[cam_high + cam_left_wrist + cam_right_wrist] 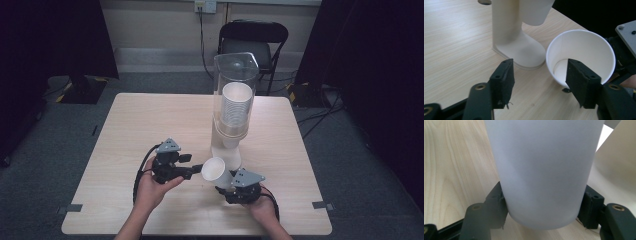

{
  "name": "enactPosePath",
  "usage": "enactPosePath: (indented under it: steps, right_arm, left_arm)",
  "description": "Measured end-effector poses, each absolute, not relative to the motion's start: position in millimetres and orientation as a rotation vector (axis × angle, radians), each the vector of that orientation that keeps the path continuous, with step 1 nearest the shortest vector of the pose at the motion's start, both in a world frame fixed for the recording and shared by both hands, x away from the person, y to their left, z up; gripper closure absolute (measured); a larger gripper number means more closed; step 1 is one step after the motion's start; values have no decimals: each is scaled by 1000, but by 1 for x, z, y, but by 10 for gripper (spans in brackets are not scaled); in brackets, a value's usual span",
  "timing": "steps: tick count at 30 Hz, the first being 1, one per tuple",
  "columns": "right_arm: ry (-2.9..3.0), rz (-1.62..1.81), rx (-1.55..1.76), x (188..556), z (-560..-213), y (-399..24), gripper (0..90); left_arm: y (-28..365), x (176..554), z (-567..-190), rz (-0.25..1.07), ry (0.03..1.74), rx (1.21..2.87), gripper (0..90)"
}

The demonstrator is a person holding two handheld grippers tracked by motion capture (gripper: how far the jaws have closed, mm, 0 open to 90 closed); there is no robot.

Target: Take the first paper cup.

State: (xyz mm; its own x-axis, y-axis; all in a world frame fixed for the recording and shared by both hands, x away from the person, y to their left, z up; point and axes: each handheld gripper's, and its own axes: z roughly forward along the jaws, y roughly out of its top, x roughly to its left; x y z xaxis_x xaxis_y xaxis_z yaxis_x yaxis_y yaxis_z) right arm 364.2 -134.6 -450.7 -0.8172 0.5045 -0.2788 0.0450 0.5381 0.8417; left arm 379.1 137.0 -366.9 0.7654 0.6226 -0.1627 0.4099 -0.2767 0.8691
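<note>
The right gripper (pixel 223 183) is seen clamped on a white paper cup (pixel 216 171), its two black jaws pressed against opposite sides of the cup near its base in the right gripper view (pixel 544 177). The cup is held tilted, with its open mouth turned toward the left gripper (pixel 196 169). In the left gripper view the left gripper (pixel 539 83) is held spread apart and holds nothing; one jaw lies in front of the cup's (pixel 581 53) rim, the other over bare table, and whether the cup is touched cannot be told. Each gripper is gripped by a hand, the left hand (pixel 152 187) and the right hand (pixel 262 207) entering from the near edge.

Just beyond the cup stands a tall clear-tubed cup dispenser on a cream plastic foot (pixel 233 107), loaded with a stack of white cups; the foot (pixel 521 47) lies just beside the held cup. The light wooden square table (pixel 145 125) is bare to the left and right of the dispenser, with open surface out to both side edges. A black folding chair (pixel 252 42) stands behind the far edge.
</note>
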Motion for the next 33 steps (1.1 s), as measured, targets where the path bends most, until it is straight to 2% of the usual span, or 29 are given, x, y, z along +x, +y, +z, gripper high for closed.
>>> enactPosePath:
  steps: [1, 2, 8, 11, 24, 33]
  right_arm:
    - [2278, 1229, 440, 365, -451, -134, 356]
    - [2278, 1231, 442, 365, -450, -134, 356]
    - [2281, 1226, 424, 364, -450, -132, 355]
    - [2283, 1225, 417, 364, -450, -130, 354]
    - [2287, 1214, 400, 361, -450, -123, 350]
    - [2265, 1182, 394, 358, -450, -121, 349]
  left_arm:
    - [135, 380, -366, 223, 795, 1926, 454]
    - [133, 381, -366, 205, 806, 1936, 532]
    - [128, 385, -370, 153, 839, 1941, 634]
    - [127, 384, -371, 118, 860, 1963, 721]
    - [127, 382, -363, 33, 931, 1939, 850]
    - [126, 381, -359, -11, 957, 1927, 876]
